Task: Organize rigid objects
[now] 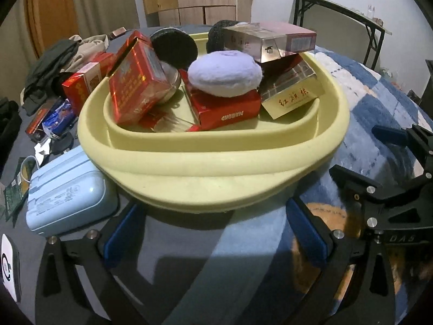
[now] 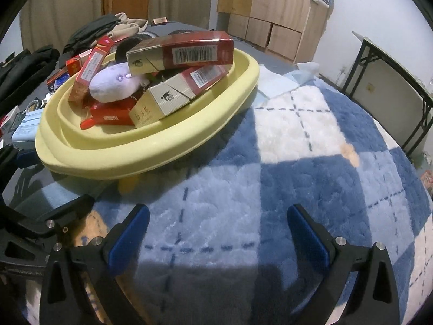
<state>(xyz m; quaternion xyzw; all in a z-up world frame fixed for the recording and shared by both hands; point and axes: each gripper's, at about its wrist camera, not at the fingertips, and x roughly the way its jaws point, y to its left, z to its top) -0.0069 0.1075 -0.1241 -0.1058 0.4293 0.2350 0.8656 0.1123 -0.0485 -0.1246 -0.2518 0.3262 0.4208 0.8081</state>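
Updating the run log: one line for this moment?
left gripper: open | right gripper: open | yellow plastic basin: piled with boxes

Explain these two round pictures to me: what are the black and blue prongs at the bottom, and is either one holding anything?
Each picture comes from a camera on a hand-held gripper, looking forward along its two blue-padded fingers. The left gripper faces the yellow basin; the right gripper hangs over the checked blanket beside it. Both stand open and hold nothing. The basin is piled with red boxes, a purple pouch and dark round pads. A pale blue case lies outside it, with more boxes behind.
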